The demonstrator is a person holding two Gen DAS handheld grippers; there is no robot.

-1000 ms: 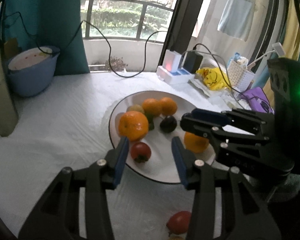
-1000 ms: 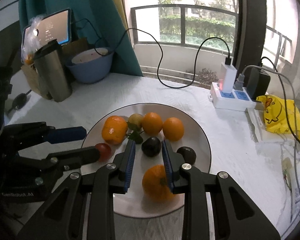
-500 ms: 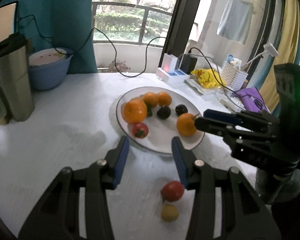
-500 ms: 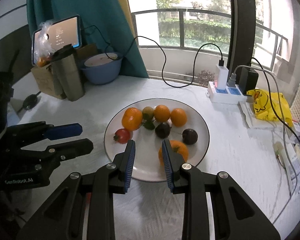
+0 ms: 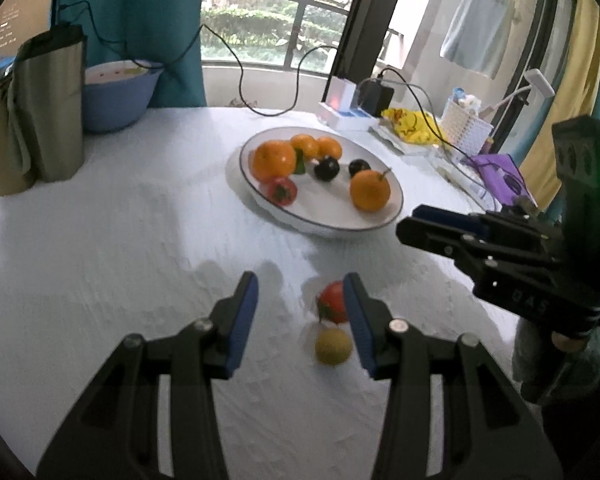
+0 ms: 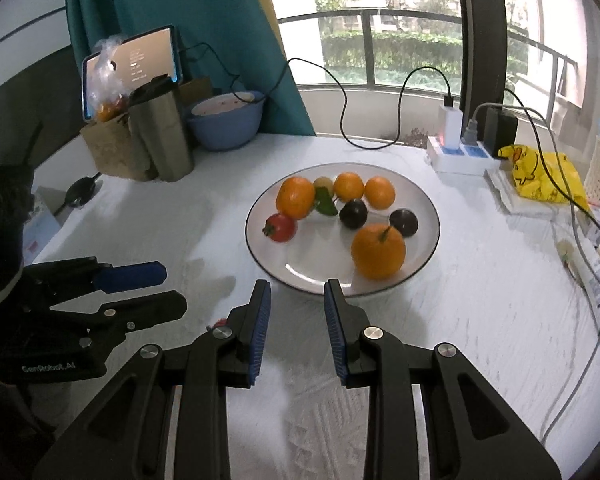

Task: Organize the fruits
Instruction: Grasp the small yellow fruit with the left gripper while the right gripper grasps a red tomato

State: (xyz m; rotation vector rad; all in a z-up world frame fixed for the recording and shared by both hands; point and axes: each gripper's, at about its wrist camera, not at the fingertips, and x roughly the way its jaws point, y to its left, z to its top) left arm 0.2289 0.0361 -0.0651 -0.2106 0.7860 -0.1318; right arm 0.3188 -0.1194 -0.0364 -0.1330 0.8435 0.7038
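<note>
- Both your grippers have backed away from the plate [image 6: 260, 256].
- Your left gripper [image 5: 300, 312] is open, holding nothing; a tomato [image 5: 332, 307] lies by its right finger.
- Your right gripper [image 6: 296, 316] is at its narrowest, holding nothing.

Red fruit [image 5: 331, 302] partly hidden behind left gripper [image 5: 300, 292] finger.
</note>
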